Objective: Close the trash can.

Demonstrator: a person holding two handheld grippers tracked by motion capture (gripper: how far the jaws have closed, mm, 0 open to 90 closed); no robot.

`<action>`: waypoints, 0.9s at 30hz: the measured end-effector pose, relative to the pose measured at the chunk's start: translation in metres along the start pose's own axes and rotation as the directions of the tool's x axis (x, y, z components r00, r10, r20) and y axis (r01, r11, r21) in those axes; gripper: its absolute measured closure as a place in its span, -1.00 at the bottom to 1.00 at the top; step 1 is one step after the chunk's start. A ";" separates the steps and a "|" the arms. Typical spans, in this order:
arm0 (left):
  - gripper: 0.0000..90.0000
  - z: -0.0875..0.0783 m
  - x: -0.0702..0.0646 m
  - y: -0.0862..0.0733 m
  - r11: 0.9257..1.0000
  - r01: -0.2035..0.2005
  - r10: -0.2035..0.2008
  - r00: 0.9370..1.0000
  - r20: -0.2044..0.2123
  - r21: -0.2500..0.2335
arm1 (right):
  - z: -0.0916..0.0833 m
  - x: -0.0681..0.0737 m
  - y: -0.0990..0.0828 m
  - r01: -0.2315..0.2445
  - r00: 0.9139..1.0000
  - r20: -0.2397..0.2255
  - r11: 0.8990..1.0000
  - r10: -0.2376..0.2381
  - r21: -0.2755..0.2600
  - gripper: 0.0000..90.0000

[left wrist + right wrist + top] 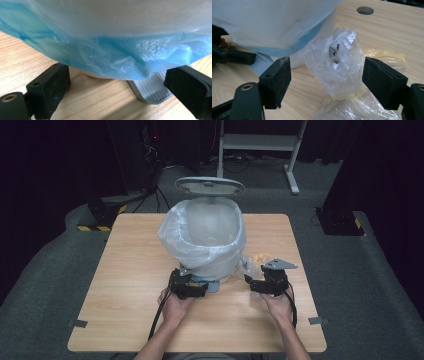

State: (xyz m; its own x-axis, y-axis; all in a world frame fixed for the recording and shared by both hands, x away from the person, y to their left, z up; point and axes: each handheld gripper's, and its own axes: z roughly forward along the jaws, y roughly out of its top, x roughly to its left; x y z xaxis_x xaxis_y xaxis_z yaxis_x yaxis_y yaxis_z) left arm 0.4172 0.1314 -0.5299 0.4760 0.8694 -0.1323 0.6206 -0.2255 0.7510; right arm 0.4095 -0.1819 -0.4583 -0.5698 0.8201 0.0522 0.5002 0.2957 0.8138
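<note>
your right gripper (325,82) stands spread, its pads either side of a crumpled clear bag (337,67) without pressing it; the bag lies on the surface (130,270) just right of the bin (210,240). your left gripper (192,287) is also spread, at the bin's foot, its pads flanking the grey pedal (152,88) under the blue liner (120,55). the bin's lid (210,185) stands raised.
</note>
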 end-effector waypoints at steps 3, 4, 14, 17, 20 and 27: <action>-0.85 0.000 0.000 0.000 1.000 0.000 0.000 1.000 0.000 0.000 | 0.004 -0.001 0.002 0.000 1.000 0.010 1.000 0.000 0.004 -0.48; -0.85 0.000 0.000 0.000 1.000 0.000 0.000 1.000 0.000 0.000 | 0.004 -0.001 0.002 0.000 1.000 0.010 1.000 0.000 0.004 -0.48; -0.85 0.000 0.000 0.000 1.000 0.001 -0.001 1.000 0.001 0.000 | 0.022 -0.003 0.003 -0.006 0.999 0.032 0.999 0.005 0.042 -0.48; -0.85 0.000 0.000 0.000 1.000 0.001 -0.001 1.000 0.001 0.000 | 0.027 -0.002 0.003 -0.007 0.999 0.038 0.999 0.006 0.049 -0.48; -0.85 0.000 0.000 0.000 1.000 0.001 -0.001 1.000 0.000 0.000 | 0.034 0.000 0.002 0.000 0.999 0.037 0.997 -0.003 0.074 -0.46; -0.85 0.000 0.000 0.000 1.000 0.003 -0.003 1.000 0.004 -0.002 | 0.041 -0.002 0.000 -0.005 0.999 0.036 0.995 0.002 0.096 -0.12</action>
State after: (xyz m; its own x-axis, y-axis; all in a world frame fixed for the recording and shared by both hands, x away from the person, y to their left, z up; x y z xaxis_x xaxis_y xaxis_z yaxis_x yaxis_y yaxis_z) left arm 0.4172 0.1313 -0.5299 0.4770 0.8682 -0.1368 0.6208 -0.2226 0.7517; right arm 0.4374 -0.1639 -0.4822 -0.5453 0.8376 0.0330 0.5635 0.3372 0.7541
